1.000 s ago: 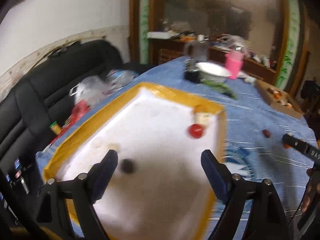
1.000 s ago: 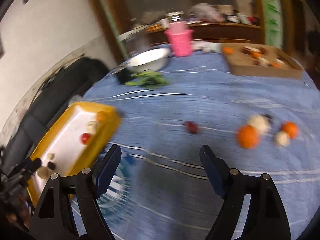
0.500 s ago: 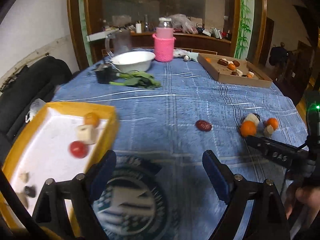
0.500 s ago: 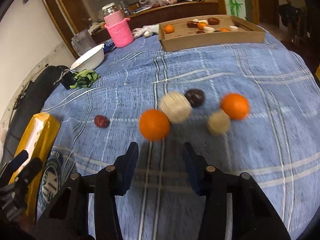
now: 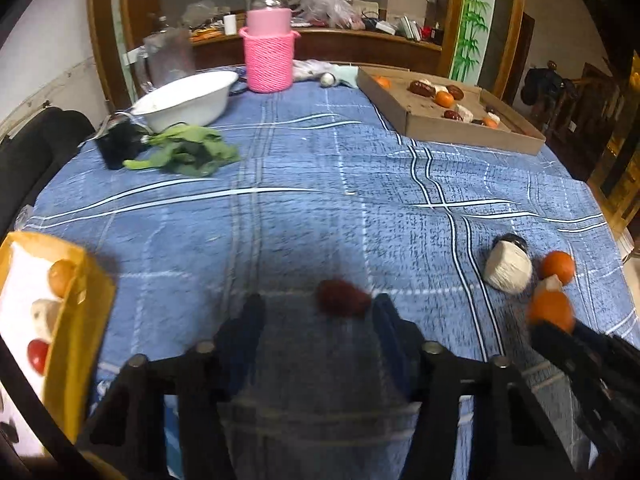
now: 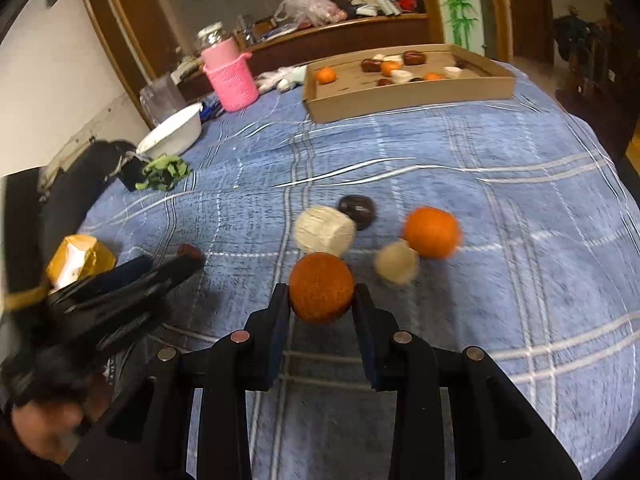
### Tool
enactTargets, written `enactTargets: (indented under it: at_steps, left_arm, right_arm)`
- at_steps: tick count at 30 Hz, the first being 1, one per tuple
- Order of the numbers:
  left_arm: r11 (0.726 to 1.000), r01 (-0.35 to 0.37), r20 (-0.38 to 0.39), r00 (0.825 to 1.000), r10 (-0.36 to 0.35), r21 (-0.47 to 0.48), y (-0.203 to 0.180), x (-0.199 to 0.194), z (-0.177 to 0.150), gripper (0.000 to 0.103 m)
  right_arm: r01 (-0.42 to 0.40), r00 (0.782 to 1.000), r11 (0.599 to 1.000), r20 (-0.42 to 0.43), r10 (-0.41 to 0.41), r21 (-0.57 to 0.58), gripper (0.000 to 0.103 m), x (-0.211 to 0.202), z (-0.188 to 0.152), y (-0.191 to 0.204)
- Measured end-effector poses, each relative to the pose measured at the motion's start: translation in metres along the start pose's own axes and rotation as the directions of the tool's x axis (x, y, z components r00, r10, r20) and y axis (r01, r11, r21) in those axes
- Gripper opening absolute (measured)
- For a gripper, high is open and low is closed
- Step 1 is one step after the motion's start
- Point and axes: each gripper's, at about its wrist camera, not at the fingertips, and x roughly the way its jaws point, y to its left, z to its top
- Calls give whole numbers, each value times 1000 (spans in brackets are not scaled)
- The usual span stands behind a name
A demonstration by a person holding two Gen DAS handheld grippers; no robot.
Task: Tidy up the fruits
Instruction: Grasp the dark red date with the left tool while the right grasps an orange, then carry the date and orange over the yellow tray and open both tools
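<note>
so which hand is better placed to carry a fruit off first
Right: the right gripper has just been closing, its pads against the orange. The left gripper straddles the red date, one side gapped.

My left matte-black two-finger gripper (image 5: 316, 312) has angular plastic linkage arms, each joint pinned by a round silver screw head, and its flat fingers (image 5: 248, 332) carry dark blue pads on their inner faces. My right black two-finger gripper (image 6: 322, 300) is the same build: silver pivot screws, blue-faced pads (image 6: 362, 312), dull plastic throughout.
</note>
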Motion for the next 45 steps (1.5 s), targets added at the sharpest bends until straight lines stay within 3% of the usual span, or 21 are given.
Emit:
enactTargets:
  at_steps: [2, 13, 25, 45]
  left_arm:
    - [999, -33, 10, 999, 32, 29, -7, 7, 2, 33]
    - [995, -72, 31, 997, 70, 72, -2, -32, -26, 33]
    - [996, -51, 78, 996, 46, 67, 22, -91, -74, 33]
    - [998, -58, 93, 994, 55, 29, 42, -116, -94, 33]
  right_arm:
    - [-6, 1000, 1000, 5, 6, 10, 31, -4, -3, -4]
    - [-24, 1000, 999, -7, 24, -39, 31, -17, -22, 17]
    - [-20, 1000, 998, 14, 21, -52, 31, -47, -62, 43]
    - [-27, 999, 996, 22, 29, -85, 31, -60, -78, 65]
